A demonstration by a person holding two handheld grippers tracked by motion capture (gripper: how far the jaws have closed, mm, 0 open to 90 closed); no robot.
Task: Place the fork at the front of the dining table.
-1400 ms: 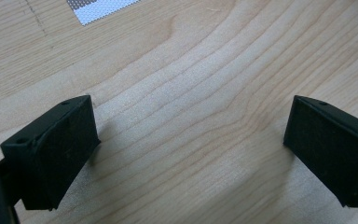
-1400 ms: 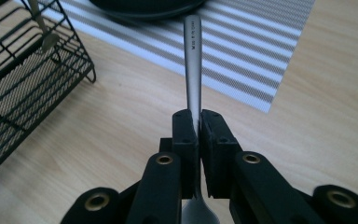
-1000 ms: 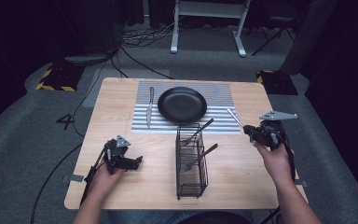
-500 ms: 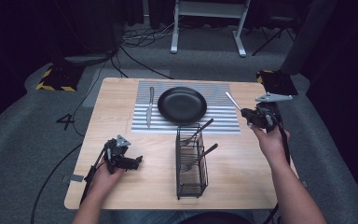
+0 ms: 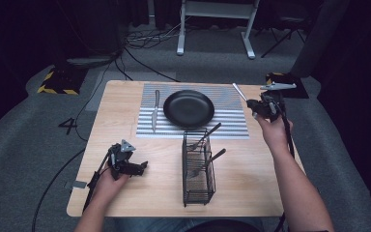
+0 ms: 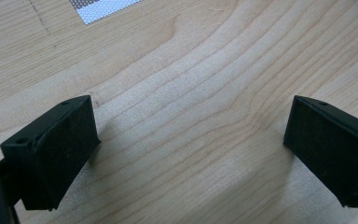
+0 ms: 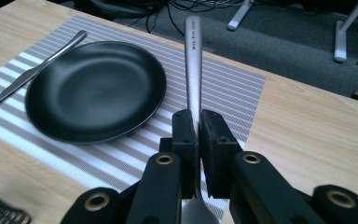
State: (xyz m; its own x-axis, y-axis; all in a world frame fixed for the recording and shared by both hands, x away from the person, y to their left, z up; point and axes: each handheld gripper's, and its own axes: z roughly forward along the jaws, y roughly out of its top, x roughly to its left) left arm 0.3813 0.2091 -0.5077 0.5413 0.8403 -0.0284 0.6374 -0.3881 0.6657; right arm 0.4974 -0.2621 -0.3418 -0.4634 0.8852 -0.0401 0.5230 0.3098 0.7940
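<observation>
The spoon [image 7: 193,70] is clamped between the closed fingers [image 7: 186,140] of the right gripper [image 5: 256,107], its plain silver handle sticking out past them toward the far left, its bowl just showing under the fingers in the right gripper view. It is held in the air over the right edge of the striped mat [image 5: 232,121], just right of the black plate [image 5: 189,108]. The right hand [image 5: 272,131] reaches out from the near right, forearm stretched along the table's right side, gripper aimed left and away. A knife [image 5: 154,110] lies on the mat left of the plate. Nearer, in the middle of the table [image 5: 125,188], stands a black wire basket [image 5: 198,169] with dark-handled cutlery leaning out of it. The left hand [image 5: 107,180] rests at the near left of the table, its gripper [image 5: 142,166] pointing right, the fingers [image 6: 56,149] wide apart over bare wood with nothing between them.
</observation>
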